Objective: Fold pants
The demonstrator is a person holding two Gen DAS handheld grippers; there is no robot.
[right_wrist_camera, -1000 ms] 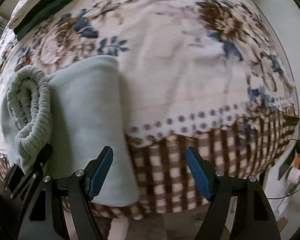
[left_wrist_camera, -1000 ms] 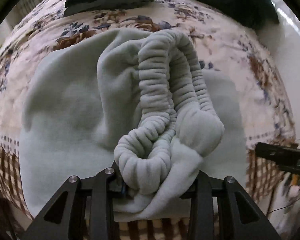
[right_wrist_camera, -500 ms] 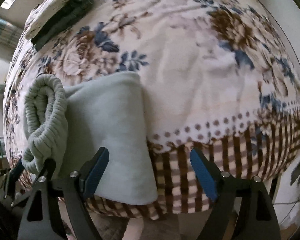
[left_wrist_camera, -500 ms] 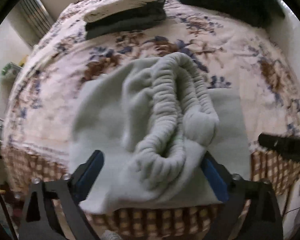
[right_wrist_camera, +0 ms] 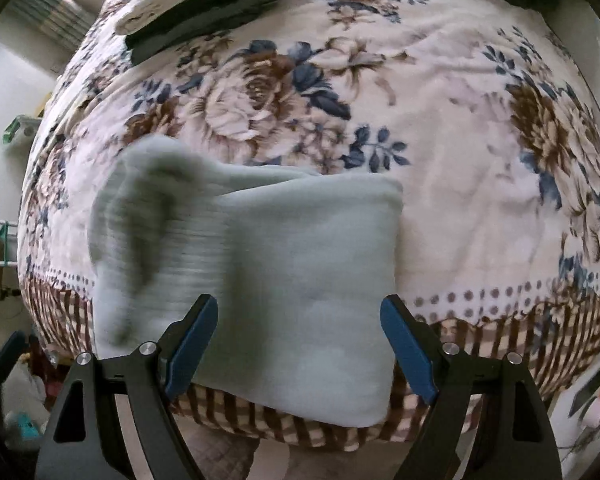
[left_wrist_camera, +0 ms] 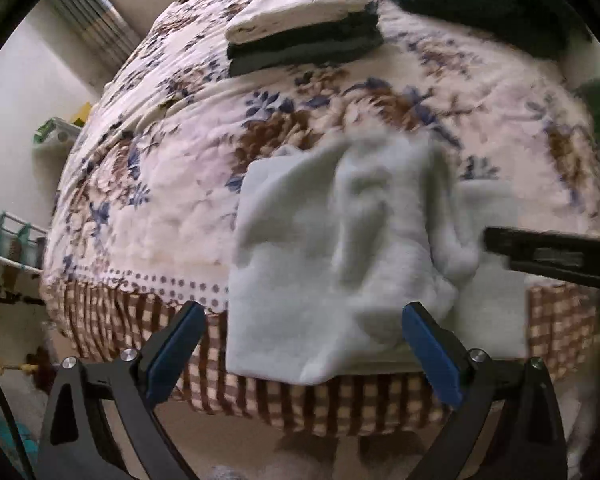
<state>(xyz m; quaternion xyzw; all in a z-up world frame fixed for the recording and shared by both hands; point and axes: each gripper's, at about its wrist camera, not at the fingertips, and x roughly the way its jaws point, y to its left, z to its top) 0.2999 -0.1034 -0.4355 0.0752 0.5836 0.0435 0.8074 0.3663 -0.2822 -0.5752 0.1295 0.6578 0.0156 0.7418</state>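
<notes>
Both tools stand wide open above the bed [left_wrist_camera: 172,216] with nothing between their blue pads: the left tool [left_wrist_camera: 300,354] and the right tool [right_wrist_camera: 298,348] each hang over the pale green pants [right_wrist_camera: 292,272]. The pants lie folded in a thick bundle at the near edge of the floral bedspread, one end drooping over the checked border. A stack of folded clothes [left_wrist_camera: 300,40] sits well apart at the far side of the bed.

Bare floral bedspread [right_wrist_camera: 460,160] right of the folded pants [right_wrist_camera: 300,280] — stacked clothes [left_wrist_camera: 304,40] far behind.
</notes>
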